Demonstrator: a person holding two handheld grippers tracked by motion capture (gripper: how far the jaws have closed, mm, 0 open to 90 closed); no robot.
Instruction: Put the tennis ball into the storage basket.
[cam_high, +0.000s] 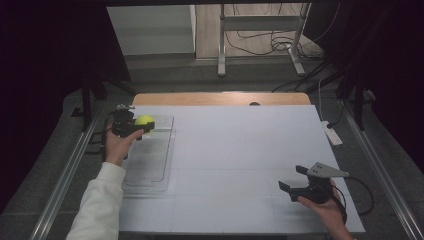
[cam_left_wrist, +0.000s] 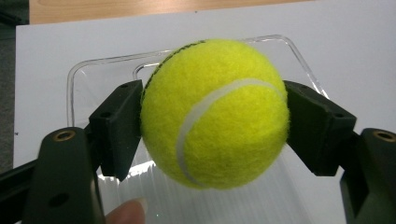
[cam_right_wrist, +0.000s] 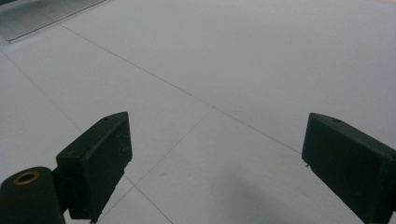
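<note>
A yellow tennis ball (cam_high: 144, 121) (cam_left_wrist: 214, 113) is clamped between the two black jaws of my left gripper (cam_high: 142, 123) (cam_left_wrist: 212, 128), held above the far end of a clear plastic tray (cam_high: 150, 160) (cam_left_wrist: 88, 74) on the table's left side. Both pads press against the ball's sides. At the table's near right, my right gripper (cam_high: 292, 177) (cam_right_wrist: 217, 163) hovers low over the bare white surface, its jaws spread wide with nothing between them.
The white table top (cam_high: 240, 150) has a wooden strip along its far edge. A white power strip (cam_high: 332, 134) lies off the right edge. Metal rails run along both sides, and a frame stand with cables sits on the floor beyond.
</note>
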